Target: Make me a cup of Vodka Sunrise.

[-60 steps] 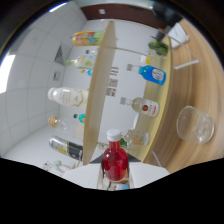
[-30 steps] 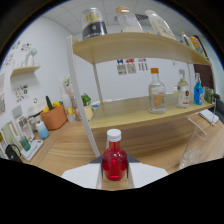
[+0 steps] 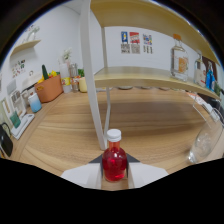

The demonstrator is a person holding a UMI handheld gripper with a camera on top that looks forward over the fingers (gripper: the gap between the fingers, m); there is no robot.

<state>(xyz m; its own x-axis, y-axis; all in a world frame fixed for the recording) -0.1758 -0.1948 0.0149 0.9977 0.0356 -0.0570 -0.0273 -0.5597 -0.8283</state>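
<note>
A small round bottle of red liquid (image 3: 114, 164) with a white cap stands upright between my fingers, just above the wooden counter (image 3: 150, 120). My gripper (image 3: 114, 172) is shut on it, the pale fingers (image 3: 82, 176) pressing on both sides of its belly. An empty clear glass (image 3: 202, 146) stands on the counter ahead and to the right of the fingers. Beyond it, on the wooden shelf (image 3: 150, 79), are a clear square bottle (image 3: 179, 62) and a blue bottle (image 3: 209, 75).
A white shelf post (image 3: 95, 75) rises straight ahead, close behind the red bottle. Off to the left the counter holds an orange pot (image 3: 48, 88), a light-blue cup (image 3: 34, 102) and small jars. Posters (image 3: 135, 39) hang on the back wall.
The view has swung from tilted to level and dropped toward the counter. The red bottle stays in my grip, and the clear glass now sits near on the right.
</note>
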